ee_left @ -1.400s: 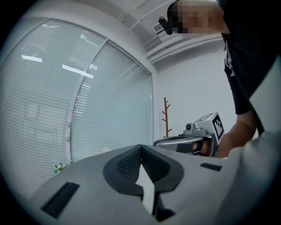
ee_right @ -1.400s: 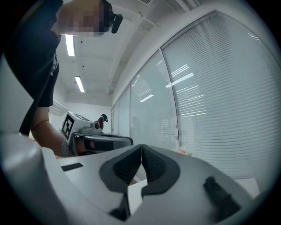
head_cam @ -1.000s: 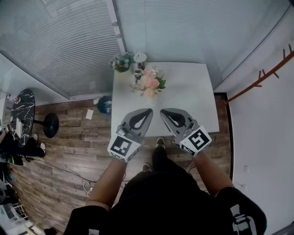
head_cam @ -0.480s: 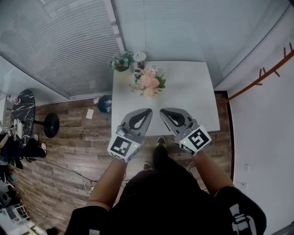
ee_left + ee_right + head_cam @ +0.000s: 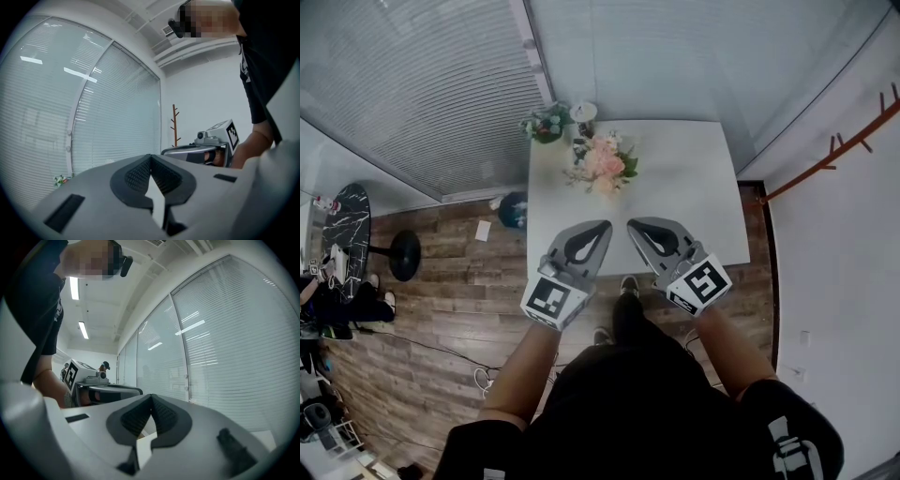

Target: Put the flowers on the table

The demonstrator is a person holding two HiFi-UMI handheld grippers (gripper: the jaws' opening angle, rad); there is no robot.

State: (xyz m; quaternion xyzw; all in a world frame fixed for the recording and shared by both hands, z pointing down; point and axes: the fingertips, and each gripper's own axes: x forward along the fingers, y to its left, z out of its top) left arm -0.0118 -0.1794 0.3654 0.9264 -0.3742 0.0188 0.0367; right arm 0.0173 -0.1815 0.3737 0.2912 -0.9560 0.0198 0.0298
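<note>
Nothing much has shifted in the last second: both grippers stay level and side by side above the near edge of the white table (image 5: pixel 694 197), and the flowers lie where they did.

The left gripper (image 5: pixel 602 228) has its jaws pressed together with nothing between them. The right gripper (image 5: pixel 636 227) is the same, its dark pads meeting and empty. Their tips angle in towards one another but stay apart.

The flowers (image 5: pixel 603 166) are on the table, towards its far left part and well apart from both grippers. They form a loose bunch of pale pink and cream blooms with dark green leaves poking out at the sides. I cannot tell from here whether the bunch stands or lies flat.

Beyond it, at the table's far left corner, sits a small green plant (image 5: pixel 546 125), with a white cup-like thing (image 5: pixel 584 112) just beside it.
</note>
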